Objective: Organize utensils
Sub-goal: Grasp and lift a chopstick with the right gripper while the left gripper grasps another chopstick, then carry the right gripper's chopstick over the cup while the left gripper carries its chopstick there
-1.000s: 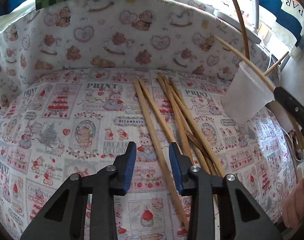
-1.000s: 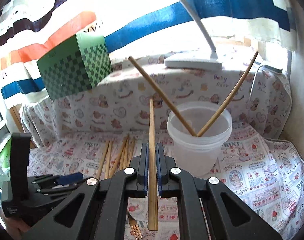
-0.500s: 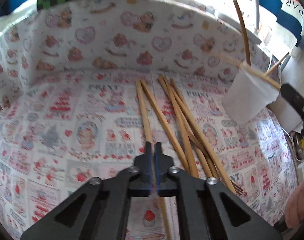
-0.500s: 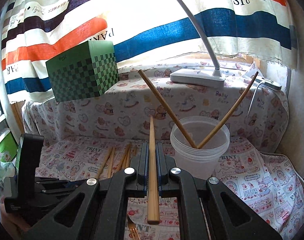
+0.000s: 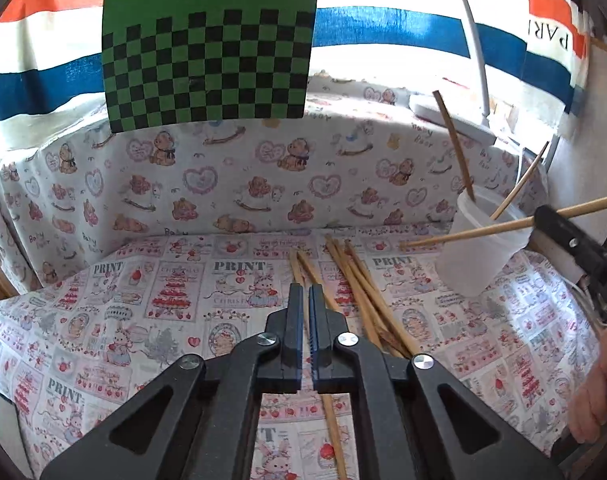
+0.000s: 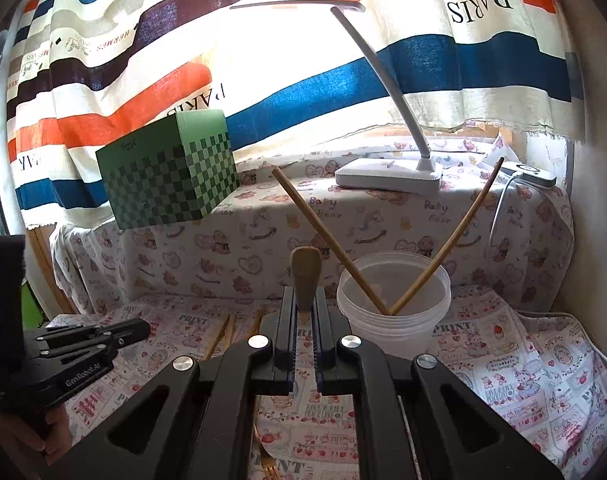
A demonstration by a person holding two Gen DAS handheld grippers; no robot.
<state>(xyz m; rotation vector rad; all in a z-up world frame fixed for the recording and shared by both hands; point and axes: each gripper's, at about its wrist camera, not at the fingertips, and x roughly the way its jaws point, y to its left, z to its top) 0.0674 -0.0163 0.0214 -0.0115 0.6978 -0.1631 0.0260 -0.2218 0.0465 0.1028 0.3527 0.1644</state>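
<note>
My left gripper point(image 5: 306, 294) is shut on one wooden chopstick point(image 5: 332, 428) and holds it above the printed cloth. Several more chopsticks point(image 5: 363, 292) lie in a loose bundle just to its right. A clear plastic cup point(image 5: 483, 248) stands at the right with two chopsticks in it; it also shows in the right wrist view point(image 6: 395, 304). My right gripper point(image 6: 303, 312) is shut on a chopstick point(image 6: 305, 276) that points toward the camera, left of the cup. That chopstick point(image 5: 503, 226) crosses in front of the cup in the left wrist view.
A green checkered box point(image 6: 171, 176) and a white desk lamp point(image 6: 387, 176) sit on the raised covered ledge behind. A gold fork point(image 6: 269, 468) lies on the cloth under my right gripper. A striped curtain hangs at the back.
My left gripper closed on a chopstick and lifted it, tilting the view up. My right gripper rose and tilted its chopstick toward the camera, near the cup.
</note>
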